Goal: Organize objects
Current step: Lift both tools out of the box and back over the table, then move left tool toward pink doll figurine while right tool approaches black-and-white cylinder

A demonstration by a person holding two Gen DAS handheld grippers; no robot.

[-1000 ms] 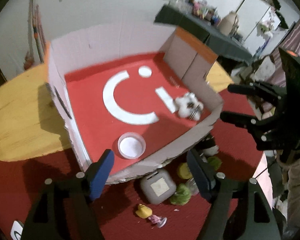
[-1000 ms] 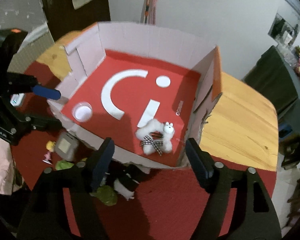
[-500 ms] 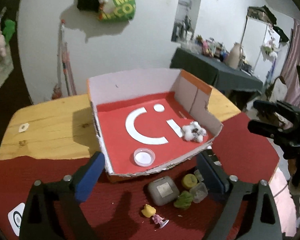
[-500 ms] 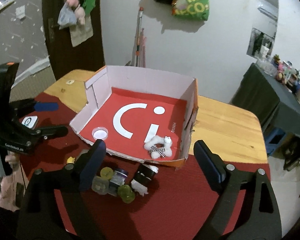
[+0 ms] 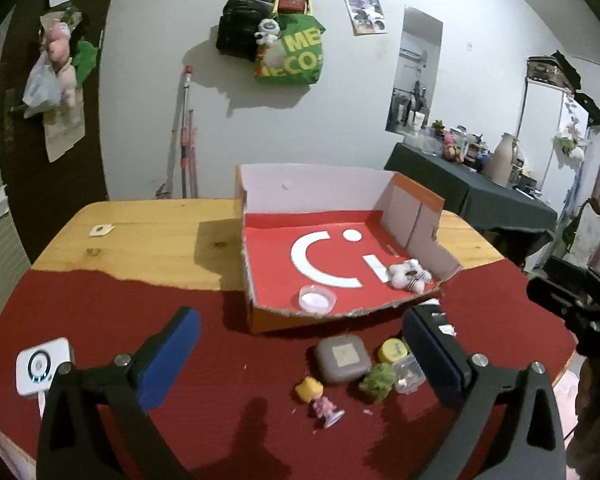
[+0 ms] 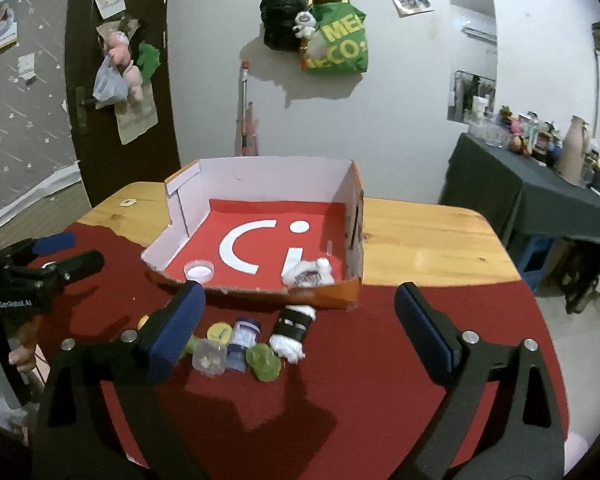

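An open cardboard box (image 5: pixel 260 208) (image 6: pixel 280 172) with a red floor stands mid-table. In it lie a white plush toy (image 5: pixel 408 275) (image 6: pixel 310 273) and a clear round lid (image 5: pixel 317 298) (image 6: pixel 199 270). In front of the box on the red cloth lie a grey square case (image 5: pixel 342 358), a yellow cap (image 5: pixel 393 350) (image 6: pixel 219 332), a green fuzzy ball (image 5: pixel 377 377) (image 6: pixel 264 362), a small doll figure (image 5: pixel 318 398), a clear pot (image 6: pixel 209 357), a blue-lidded jar (image 6: pixel 244 338) and a black-and-white plush (image 6: pixel 292 330). My left gripper (image 5: pixel 300 354) and right gripper (image 6: pixel 300 328) are both open and empty, held back above these objects.
A white device (image 5: pixel 42 366) lies at the cloth's left edge. The wooden table (image 6: pixel 420 236) extends right of and behind the box. A dark side table with clutter (image 6: pixel 540 184) stands at right. Bags hang on the wall.
Both grippers have pulled back and up from over the box, so the whole table and room show. The plush and lid stay in the box.
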